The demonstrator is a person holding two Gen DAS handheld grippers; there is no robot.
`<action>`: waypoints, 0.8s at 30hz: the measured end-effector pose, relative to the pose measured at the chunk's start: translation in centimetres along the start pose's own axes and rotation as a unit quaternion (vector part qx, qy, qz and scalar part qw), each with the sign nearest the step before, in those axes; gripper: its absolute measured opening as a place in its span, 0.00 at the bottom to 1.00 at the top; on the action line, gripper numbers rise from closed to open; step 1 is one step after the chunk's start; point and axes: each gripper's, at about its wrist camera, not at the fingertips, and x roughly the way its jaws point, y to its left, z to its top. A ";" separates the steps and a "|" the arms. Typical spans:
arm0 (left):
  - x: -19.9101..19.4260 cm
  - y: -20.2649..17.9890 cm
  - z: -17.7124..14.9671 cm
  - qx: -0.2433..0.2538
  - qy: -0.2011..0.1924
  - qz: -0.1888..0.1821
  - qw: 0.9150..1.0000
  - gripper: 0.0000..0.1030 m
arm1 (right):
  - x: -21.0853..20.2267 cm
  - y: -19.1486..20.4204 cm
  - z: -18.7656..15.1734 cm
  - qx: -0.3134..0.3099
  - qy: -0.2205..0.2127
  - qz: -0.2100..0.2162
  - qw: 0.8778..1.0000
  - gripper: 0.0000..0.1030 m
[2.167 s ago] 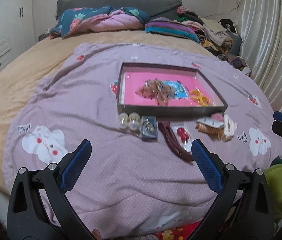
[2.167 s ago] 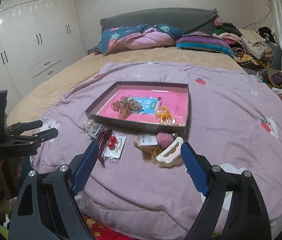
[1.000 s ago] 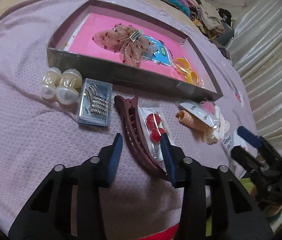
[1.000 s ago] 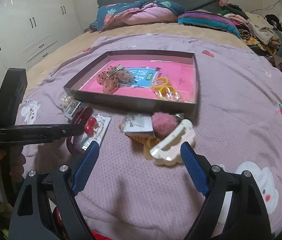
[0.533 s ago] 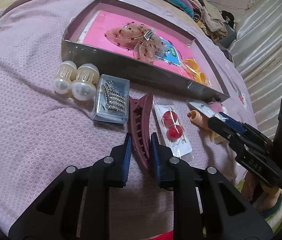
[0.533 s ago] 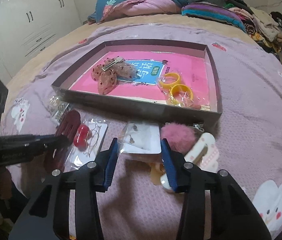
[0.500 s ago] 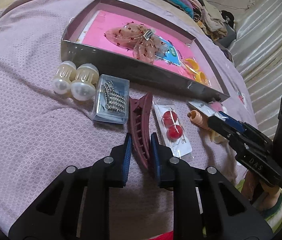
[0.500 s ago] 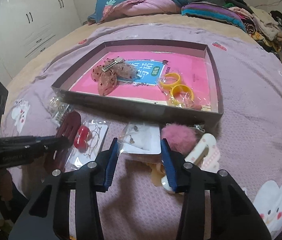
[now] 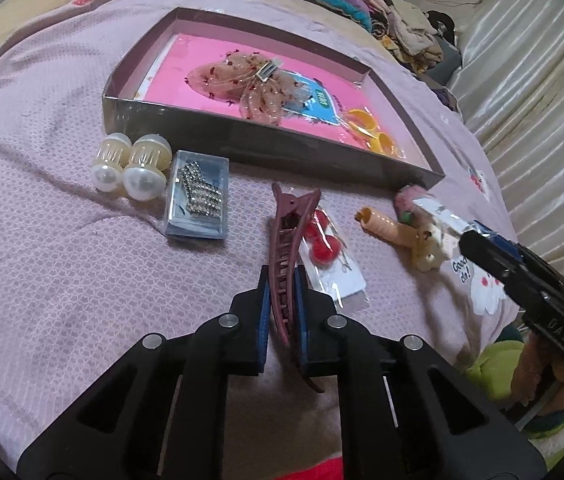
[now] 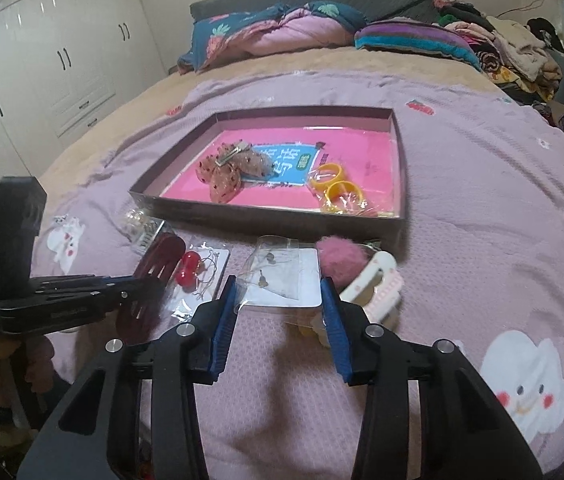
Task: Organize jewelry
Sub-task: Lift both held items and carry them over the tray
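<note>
Clearly we have the long maroon plastic claw hair clip [image 9: 288, 256] pinched between the blue pads of our left gripper [image 9: 282, 312], closed tight across its toothed spine near the back end, so the beak points away from us toward the shallow grey cardboard tray with the pink lining [image 9: 241, 144]; holding it lengthwise that way should let us carry it over the tray's near wall without snagging. We judge the clip is just off the lilac bedspread [image 9: 61, 280] or barely touching it, we cannot tell which. Our right gripper [image 10: 279, 312] stands partly open, its pads straddling the clear plastic sleeve with the small earrings on a white card [image 10: 282, 276], close to the edges but not yet squeezing, which suits a flat, slippery packet that has to be caught by its sides. Just in front of the tray, the rest waits in a row: two pearl-capped cream hair rollers [image 9: 129, 164], a clear box of rhinestone pins [image 9: 197, 200], the packet with red cherry earrings [image 9: 322, 244], a pink pompom [image 10: 342, 262] and a cream hair claw [image 10: 378, 284]. Inside the tray already lie a sheer dotted bow clip [image 10: 229, 172] and yellow bangles in a bag [image 10: 338, 190], kept toward the middle and far right.
</note>
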 end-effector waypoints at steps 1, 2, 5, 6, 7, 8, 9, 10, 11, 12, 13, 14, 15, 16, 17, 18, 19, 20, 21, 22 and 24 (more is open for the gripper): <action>-0.1 -0.1 0.0 0.001 -0.001 0.000 1.000 0.04 | -0.3 0.0 -0.1 0.001 -0.002 0.000 1.000 0.38; -0.3 -0.2 -0.2 0.002 -0.001 0.001 1.000 0.04 | -0.7 0.0 -0.1 0.003 -0.005 0.002 1.000 0.39; -0.7 -0.5 -0.4 0.007 -0.004 0.004 1.000 0.04 | -1.8 -0.2 -0.5 0.004 -0.011 0.002 1.000 0.38; -0.9 -0.7 -0.5 0.008 -0.006 0.007 1.000 0.04 | -2.1 -0.1 -0.5 0.004 -0.014 0.002 1.000 0.38; -1.1 -0.8 -0.6 0.009 -0.008 0.007 1.000 0.04 | -2.4 -0.1 -0.7 0.002 -0.017 0.001 1.000 0.38; -1.3 -0.9 -0.7 0.011 -0.009 0.008 1.000 0.04 | -2.6 -0.1 -0.7 0.001 -0.018 0.000 1.000 0.38; -1.5 -1.1 -0.8 0.011 -0.011 0.010 1.000 0.04 | -2.7 -0.1 -0.8 0.000 -0.019 -0.001 1.000 0.38; -1.7 -1.3 -0.8 0.013 -0.013 0.010 1.000 0.04 | -3.0 -0.2 -0.9 0.001 -0.021 -0.001 1.000 0.38; -2.0 -1.5 -0.8 0.017 -0.016 0.012 1.000 0.04 | -3.2 -0.2 -1.0 0.002 -0.023 0.000 1.000 0.38; -2.2 -1.8 -0.8 0.021 -0.019 0.014 0.999 0.04 | -3.4 -0.3 -1.1 0.003 -0.025 0.000 1.000 0.38; -2.4 -2.1 -0.7 0.023 -0.022 0.016 0.999 0.04 | -3.6 -0.4 -1.2 0.004 -0.027 -0.001 1.000 0.38; -2.6 -2.3 -0.6 0.026 -0.024 0.016 0.999 0.04 | -3.9 -0.5 -1.2 0.005 -0.030 -0.003 1.000 0.38; -2.8 -2.6 -0.5 0.030 -0.027 0.016 0.999 0.04 | -4.1 -0.6 -1.3 0.006 -0.033 -0.004 0.999 0.38; -3.1 -2.8 -0.3 0.034 -0.030 0.016 0.999 0.04 | -4.4 -0.8 -1.3 0.008 -0.037 -0.006 0.999 0.38; -3.2 -3.1 -0.2 0.038 -0.033 0.017 0.999 0.04 | -4.7 -0.9 -1.3 0.010 -0.040 -0.007 0.999 0.38; -3.5 -3.5 0.1 0.042 -0.038 0.017 0.998 0.04 | -5.1 -1.1 -1.3 0.012 -0.044 -0.009 0.999 0.38; -3.6 -3.8 0.2 0.045 -0.040 0.017 0.998 0.04 | -5.4 -1.3 -1.2 0.014 -0.048 -0.012 0.999 0.38; -3.8 -4.1 0.4 0.048 -0.042 0.016 0.998 0.04 | -5.6 -1.4 -1.2 0.016 -0.051 -0.013 0.998 0.38; -3.9 -4.5 0.7 0.052 -0.045 0.016 0.998 0.04 | -6.0 -1.6 -1.2 0.019 -0.056 -0.014 0.998 0.38; -4.0 -4.8 0.9 0.055 -0.048 0.016 0.997 0.04 | -6.2 -1.7 -1.1 0.020 -0.060 -0.016 0.998 0.38; -4.2 -5.3 1.3 0.060 -0.053 0.016 0.997 0.04 | -6.8 -2.0 -0.9 0.023 -0.067 -0.018 0.997 0.38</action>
